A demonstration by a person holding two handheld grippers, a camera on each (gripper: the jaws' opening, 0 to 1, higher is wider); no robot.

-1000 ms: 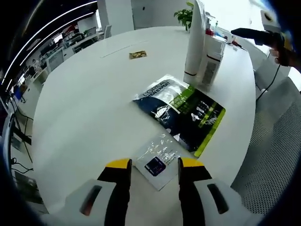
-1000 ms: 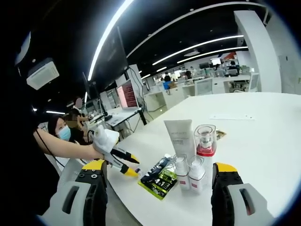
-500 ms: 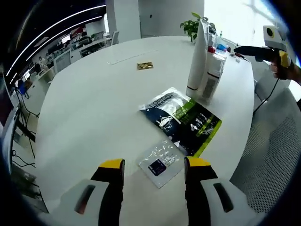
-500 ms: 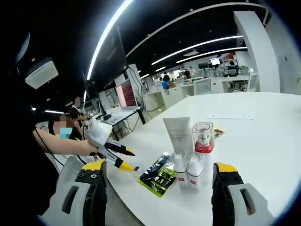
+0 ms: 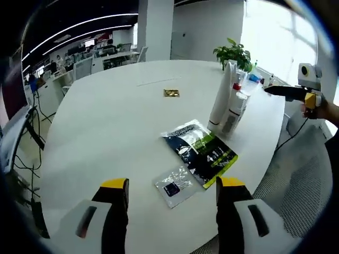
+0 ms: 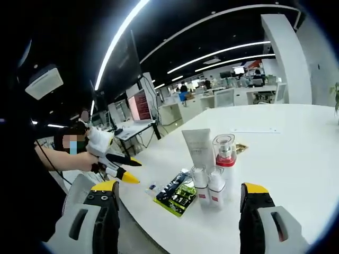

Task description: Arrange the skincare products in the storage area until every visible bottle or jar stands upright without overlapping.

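A white tube (image 5: 219,103) stands upright on the white round table (image 5: 106,132), with a clear-capped pump bottle (image 5: 237,92) and small white bottles with red labels (image 5: 231,119) close beside it. In the right gripper view the tube (image 6: 197,151), the pump bottle (image 6: 224,154) and two small bottles (image 6: 200,185) all stand upright. My left gripper (image 5: 172,185) is open, well back from them, above the table's near edge. My right gripper (image 6: 180,188) is open too, with nothing in it. A hand holds it (image 5: 288,92) at the far right of the table.
A dark and green packet (image 5: 204,151) lies flat in front of the bottles. A small clear sachet (image 5: 172,185) lies near the table edge and a gold sachet (image 5: 170,93) farther out. A plant (image 5: 233,53) stands behind. A person's gloved hand (image 6: 98,145) holds the left gripper (image 6: 124,169).
Both views have drawn back from the table, so the products look smaller and farther. My left gripper has moved away from the clear sachet. The bottles and packets have not moved.
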